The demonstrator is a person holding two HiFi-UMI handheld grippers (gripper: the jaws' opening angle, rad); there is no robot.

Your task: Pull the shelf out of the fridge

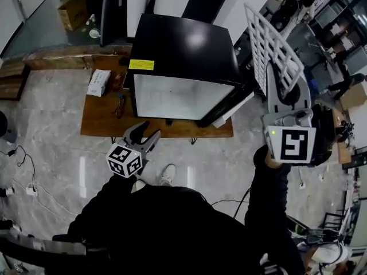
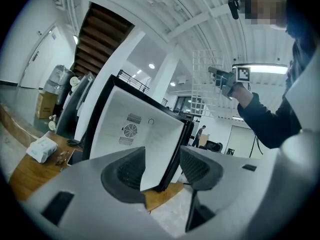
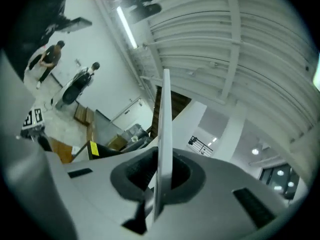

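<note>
A black mini fridge [image 1: 183, 50] stands on a low wooden table [image 1: 100, 122], its door [image 1: 232, 109] swung open to the right and its white inside [image 1: 178, 96] bare. The white wire shelf [image 1: 269, 42] is out of the fridge, held up in the air at the right by my right gripper [image 1: 281, 87], which is shut on its edge. In the right gripper view the shelf [image 3: 164, 129] runs edge-on between the pads. My left gripper [image 1: 148, 132] hangs open in front of the table, nothing between its jaws; its view looks into the fridge [image 2: 135, 129].
A white packet [image 1: 99, 82] and small items lie on the table's left part. A cardboard box [image 1: 71, 10] sits far back left. Cables [image 1: 23, 176] trail over the marble floor at the left. Desks and people fill the right background.
</note>
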